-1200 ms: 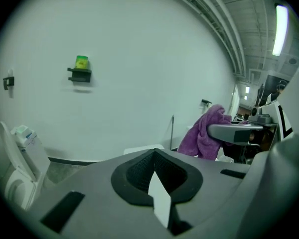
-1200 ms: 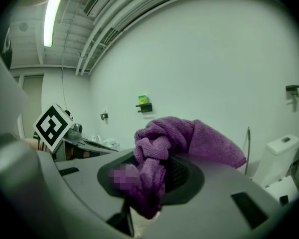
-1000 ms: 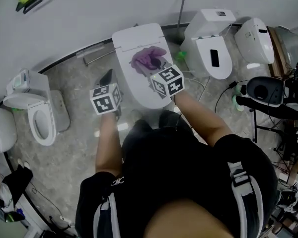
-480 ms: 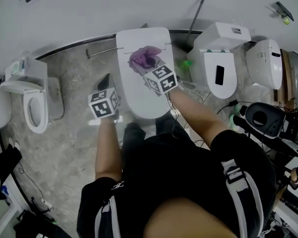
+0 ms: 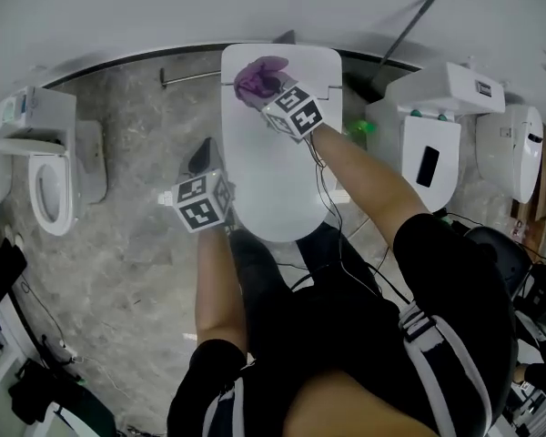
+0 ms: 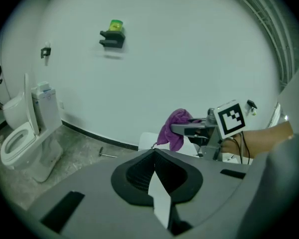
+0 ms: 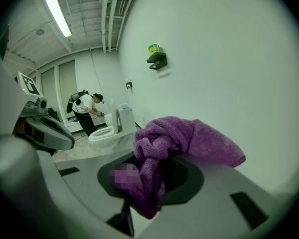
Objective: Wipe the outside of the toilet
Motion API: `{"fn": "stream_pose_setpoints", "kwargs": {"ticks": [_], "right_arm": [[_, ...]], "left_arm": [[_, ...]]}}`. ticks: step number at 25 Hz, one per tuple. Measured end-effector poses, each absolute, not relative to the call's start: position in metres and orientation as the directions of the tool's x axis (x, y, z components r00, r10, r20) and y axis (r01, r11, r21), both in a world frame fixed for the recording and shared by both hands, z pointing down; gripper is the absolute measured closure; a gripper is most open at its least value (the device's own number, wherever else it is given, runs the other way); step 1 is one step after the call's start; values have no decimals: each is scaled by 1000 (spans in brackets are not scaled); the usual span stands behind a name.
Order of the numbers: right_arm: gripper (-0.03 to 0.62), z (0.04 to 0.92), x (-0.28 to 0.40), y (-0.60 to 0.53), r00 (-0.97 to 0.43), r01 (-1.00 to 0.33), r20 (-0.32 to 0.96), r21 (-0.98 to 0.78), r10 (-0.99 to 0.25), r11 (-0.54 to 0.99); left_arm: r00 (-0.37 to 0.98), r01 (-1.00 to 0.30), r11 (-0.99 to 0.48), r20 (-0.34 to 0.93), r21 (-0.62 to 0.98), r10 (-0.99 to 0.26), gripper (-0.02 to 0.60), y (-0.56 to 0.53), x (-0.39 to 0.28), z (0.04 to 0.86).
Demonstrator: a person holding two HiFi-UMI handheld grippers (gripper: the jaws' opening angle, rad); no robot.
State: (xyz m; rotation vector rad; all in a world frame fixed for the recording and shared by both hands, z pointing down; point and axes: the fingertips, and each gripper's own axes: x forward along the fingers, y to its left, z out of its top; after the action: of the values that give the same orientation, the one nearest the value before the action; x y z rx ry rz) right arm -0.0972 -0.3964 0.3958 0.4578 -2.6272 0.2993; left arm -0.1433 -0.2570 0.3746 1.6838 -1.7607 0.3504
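The white toilet has its lid closed, and its long axis runs from the wall toward the person. The right gripper has its fingers closed on a purple cloth, at the wall end of the lid. The left gripper is beside the toilet's left side, with its fingers together and holding nothing.

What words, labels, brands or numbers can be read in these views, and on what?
No readable text.
Marker cube on the left gripper: square pattern, no letters.
Second marker cube, on the right gripper holding the purple cloth: same.
Label on the neighbouring toilet tank: too small to read.
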Motion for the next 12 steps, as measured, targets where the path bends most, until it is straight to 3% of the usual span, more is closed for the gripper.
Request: {"fn": "stream_pose_setpoints", "kwargs": {"ticks": [6,12], "right_arm": [[488,488,-144,-467,-831,-374,495,-161,-254,913],[488,569,-185,-500,-751,-403,617,-146,-236,903]], "left_arm": [[66,-974,91,642,209,-764,584,-288,-156,446],[54,-974,103,645,204,-762,584,-303,-184,483]]}}
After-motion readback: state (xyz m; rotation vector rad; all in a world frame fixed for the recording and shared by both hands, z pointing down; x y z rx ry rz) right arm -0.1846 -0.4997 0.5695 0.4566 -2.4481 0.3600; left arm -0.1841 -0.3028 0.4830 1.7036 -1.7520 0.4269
